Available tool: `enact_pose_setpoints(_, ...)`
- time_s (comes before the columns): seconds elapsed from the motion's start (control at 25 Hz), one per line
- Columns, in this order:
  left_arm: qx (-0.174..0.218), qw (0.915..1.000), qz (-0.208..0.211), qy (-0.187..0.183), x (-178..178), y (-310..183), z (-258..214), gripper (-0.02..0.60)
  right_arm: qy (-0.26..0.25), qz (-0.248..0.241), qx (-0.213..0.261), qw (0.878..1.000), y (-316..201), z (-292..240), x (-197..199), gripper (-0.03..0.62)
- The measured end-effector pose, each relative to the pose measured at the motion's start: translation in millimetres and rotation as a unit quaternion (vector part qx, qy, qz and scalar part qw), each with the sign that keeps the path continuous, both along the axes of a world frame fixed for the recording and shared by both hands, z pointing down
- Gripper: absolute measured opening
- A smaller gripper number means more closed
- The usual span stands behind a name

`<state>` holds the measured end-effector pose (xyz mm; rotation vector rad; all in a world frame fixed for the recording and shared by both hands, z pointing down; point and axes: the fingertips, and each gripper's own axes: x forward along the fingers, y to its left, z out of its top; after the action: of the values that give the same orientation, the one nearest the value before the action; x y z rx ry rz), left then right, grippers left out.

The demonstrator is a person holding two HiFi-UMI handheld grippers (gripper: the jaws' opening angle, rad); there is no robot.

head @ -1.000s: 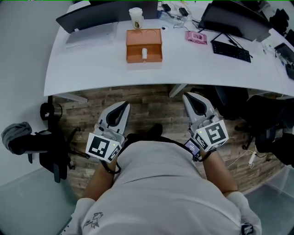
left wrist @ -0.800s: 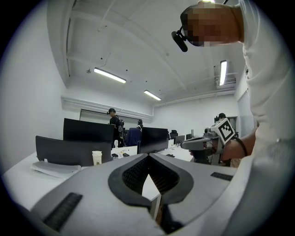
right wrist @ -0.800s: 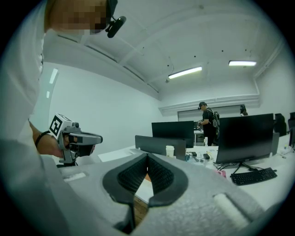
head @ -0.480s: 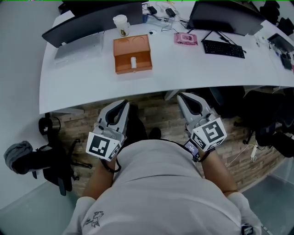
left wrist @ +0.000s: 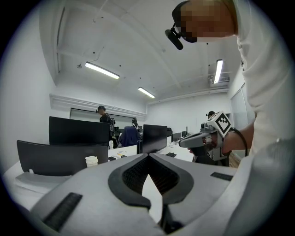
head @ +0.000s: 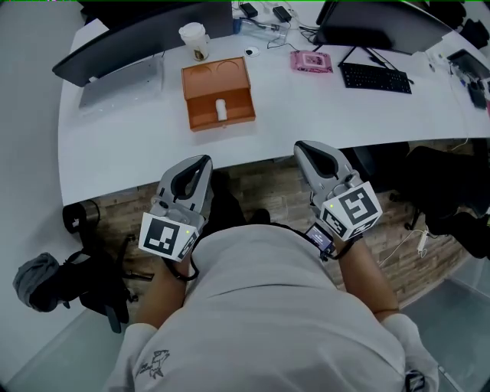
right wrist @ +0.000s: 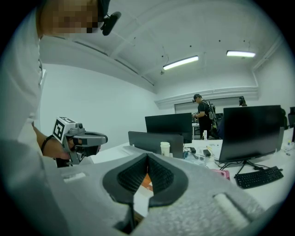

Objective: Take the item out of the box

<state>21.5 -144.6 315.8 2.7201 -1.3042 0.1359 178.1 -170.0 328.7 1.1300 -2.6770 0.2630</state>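
Observation:
An orange box (head: pixel 218 96) stands open on the white desk (head: pixel 138 145), with a small white item (head: pixel 220 109) upright in its front compartment. Both grippers are held over the floor just short of the desk's near edge, well away from the box. My left gripper (head: pixel 205 161) is shut with nothing in it, its tips (left wrist: pixel 148 156) meeting. My right gripper (head: pixel 301 145) is shut and empty too. In the right gripper view a sliver of the orange box (right wrist: pixel 146 181) shows through the gap behind the closed tips (right wrist: pixel 147 155).
On the desk are a paper cup (head: pixel 193 38), a laptop (head: pixel 115 69), a pink pack (head: pixel 310 60), a keyboard (head: pixel 375 77) and dark monitors (head: pixel 383 19). Office chairs (head: pixel 69 283) stand at both sides. People stand far off among monitors (right wrist: pixel 203 115).
Both grippers have come forward to the desk's near edge, and the box now sits nearer and further left in the head view. Both jaws stayed shut.

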Motion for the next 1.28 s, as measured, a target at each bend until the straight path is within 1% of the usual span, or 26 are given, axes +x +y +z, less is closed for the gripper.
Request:
enact_pose_setpoints(0.44, -0.026, 0.9996, 0.009, 0.006, -69.4, -87.6, 26.0, -0.002, 0.023, -0.016, -0.043, 0.999, -91.4, 37.5, -78.9, 0.037)
enact_pose_setpoints(0.64, -0.037, 0.9989, 0.027, 0.006, -95.4, -122.2, 41.6, -0.002, 0.034, -0.02, -0.079, 0.996, -128.3, 65.5, -113.5, 0.062)
enact_pose_setpoints(0.88, -0.057, 0.9974, 0.043, 0.009, -117.1, -160.7, 70.8, -0.002, 0.05, -0.02, -0.138, 0.989, -165.4, 112.3, -143.7, 0.098)
enact_pose_setpoints(1.16, -0.084, 0.9953, 0.046, 0.015, -132.4, -195.7, 102.9, -0.002, 0.066, -0.016, -0.203, 0.977, -189.2, 162.1, -164.1, 0.115)
enact_pose_setpoints(1.28, -0.108, 0.9928, 0.044, 0.029, -137.8, -204.5, 119.9, -0.002, 0.074, -0.011, -0.23, 0.97, -194.7, 184.6, -168.3, 0.117)
